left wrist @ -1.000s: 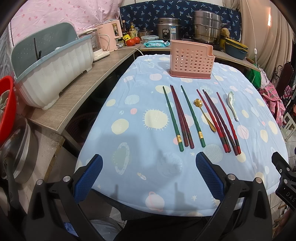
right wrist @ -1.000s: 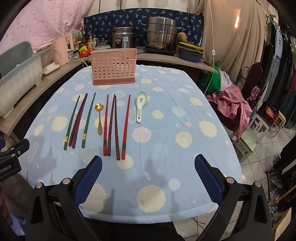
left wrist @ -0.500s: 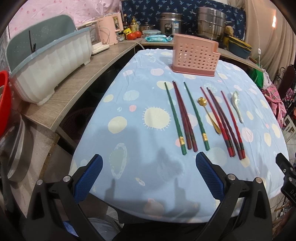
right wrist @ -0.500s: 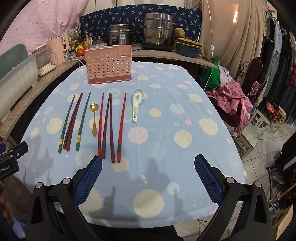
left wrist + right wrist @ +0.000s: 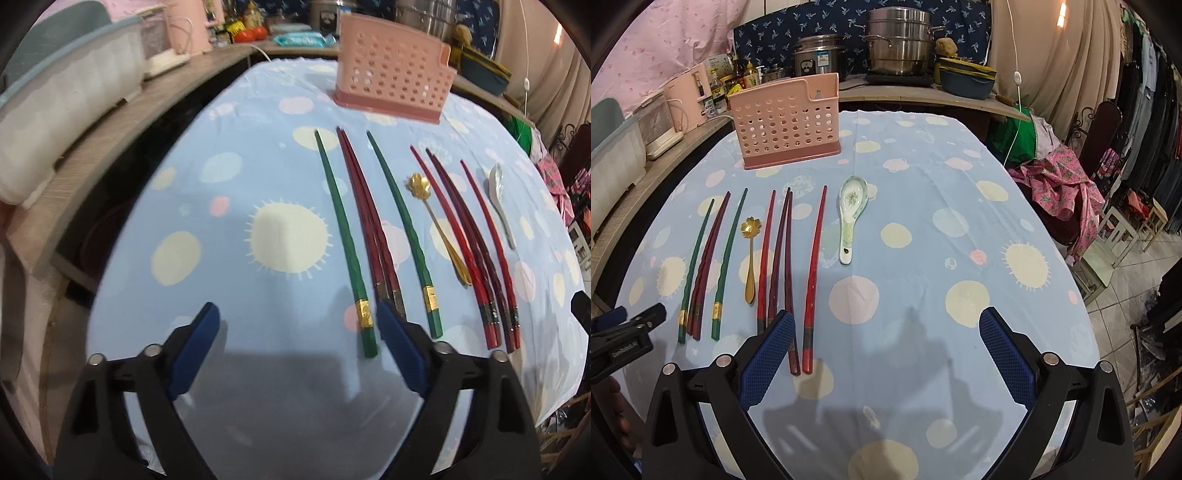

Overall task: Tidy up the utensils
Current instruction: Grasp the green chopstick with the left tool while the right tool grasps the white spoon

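Approach under way on both sides: compared with a second ago, both wrist views sit lower and closer to the row of utensils on the blue cloth-covered surface, nothing lifted yet. Left gripper has just been narrowing its fingers; they remain apart with only cloth between them, the right-hand blue pad at 5 o'clock of the leftmost green chopstick with gold band and hiding the butt ends of the dark red chopstick pair. Right gripper fingers wide apart, empty, left pad overlapping the near ends of the red chopsticks. Utensils unchanged in position: second green chopstick, gold flower-bowl spoon, white ceramic soup spoon, all flat, at 6 o'clock of the pink perforated plastic holder, which looks empty. Judgement: first grasp imminent, sorting not begun.
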A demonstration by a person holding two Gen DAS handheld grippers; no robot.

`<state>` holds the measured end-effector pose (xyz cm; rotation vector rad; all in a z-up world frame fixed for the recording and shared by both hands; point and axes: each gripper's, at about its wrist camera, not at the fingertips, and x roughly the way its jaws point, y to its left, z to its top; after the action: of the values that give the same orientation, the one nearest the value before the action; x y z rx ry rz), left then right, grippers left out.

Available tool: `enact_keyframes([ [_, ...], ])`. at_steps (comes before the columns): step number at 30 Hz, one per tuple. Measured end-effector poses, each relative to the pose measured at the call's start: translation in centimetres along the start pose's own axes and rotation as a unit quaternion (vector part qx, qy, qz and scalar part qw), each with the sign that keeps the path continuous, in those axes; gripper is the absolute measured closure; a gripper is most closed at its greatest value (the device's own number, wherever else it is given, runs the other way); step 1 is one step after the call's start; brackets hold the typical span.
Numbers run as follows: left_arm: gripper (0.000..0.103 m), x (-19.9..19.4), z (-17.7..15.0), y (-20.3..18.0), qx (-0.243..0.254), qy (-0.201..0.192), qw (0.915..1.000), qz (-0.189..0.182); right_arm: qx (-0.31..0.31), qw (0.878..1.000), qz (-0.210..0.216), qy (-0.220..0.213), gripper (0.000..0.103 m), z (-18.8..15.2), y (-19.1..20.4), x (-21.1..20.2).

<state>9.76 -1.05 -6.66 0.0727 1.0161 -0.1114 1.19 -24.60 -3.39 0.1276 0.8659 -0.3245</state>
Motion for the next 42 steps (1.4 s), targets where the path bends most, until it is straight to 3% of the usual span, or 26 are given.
enact_keyframes([
  [8, 0.037, 1.8, 0.0, -0.3, 0.0, 0.022, 0.9995, -0.024, 0.0, 1.0, 0.004, 0.014, 0.008, 0.2, 0.3, 1.4],
  [12, 0.051, 1.6, -0.1, -0.2, 0.003, 0.021, 0.9992, -0.032, -0.003, 1.0, 0.006, 0.016, 0.01, 0.6, 0.6, 1.9],
  [15, 0.071, 1.6, -0.2, 0.4, -0.001, 0.021, 0.9993, -0.031, -0.003, 1.0, 0.004, 0.019, 0.023, 1.1, 0.8, 2.5],
  [20, 0.088, 1.6, -0.2, 1.5, -0.013, 0.022, 0.9988, -0.042, 0.017, 0.999, 0.024, 0.024, 0.046, 2.7, 0.5, 4.6],
  [29, 0.09, 1.6, -0.3, 1.4, -0.009, 0.019, 0.999, -0.038, 0.046, 0.995, 0.073, 0.044, 0.081, 4.8, 1.4, 8.8],
  [42, 0.089, 1.7, -0.4, 1.4, -0.009, 0.016, 0.9991, -0.039, 0.076, 0.99, 0.108, 0.058, 0.094, 5.2, 1.4, 11.3],
])
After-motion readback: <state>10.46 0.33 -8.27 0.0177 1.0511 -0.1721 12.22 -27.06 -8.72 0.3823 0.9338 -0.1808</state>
